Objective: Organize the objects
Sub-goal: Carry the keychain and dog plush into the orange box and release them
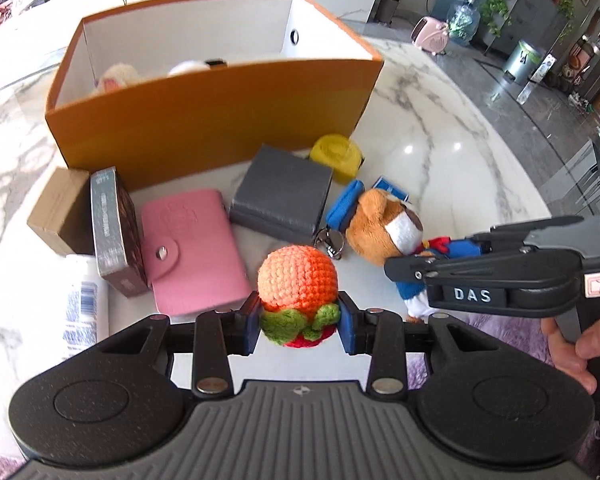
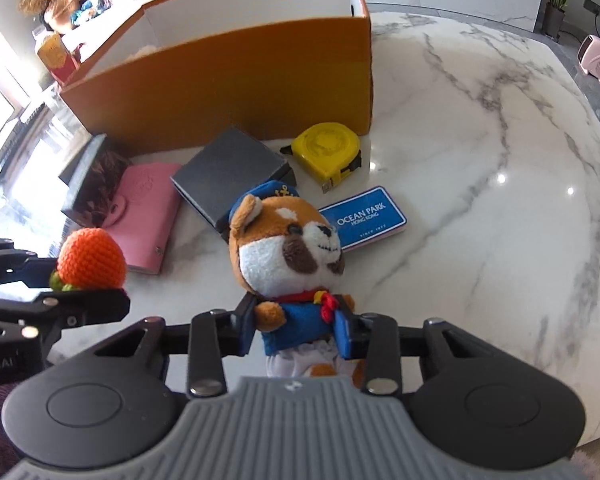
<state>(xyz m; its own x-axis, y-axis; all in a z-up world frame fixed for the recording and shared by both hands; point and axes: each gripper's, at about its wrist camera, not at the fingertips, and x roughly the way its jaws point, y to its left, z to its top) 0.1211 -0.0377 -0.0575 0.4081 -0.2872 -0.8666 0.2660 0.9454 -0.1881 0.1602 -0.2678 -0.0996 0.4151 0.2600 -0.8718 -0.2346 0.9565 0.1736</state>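
White marble worktop (image 2: 480, 160), veined grey. Open orange box (image 1: 220, 120) at the back, soft toys inside. In front: pink wallet (image 1: 192, 248), grey case (image 1: 280, 196), yellow tape measure (image 2: 328, 152), blue card (image 2: 364, 216). Right tongs (image 2: 300, 332) half closed around plush dog (image 2: 288, 252) lying on the marble. Left tongs (image 1: 300, 324) half open, clamped on crocheted orange fruit (image 1: 298, 276), lifted clear.
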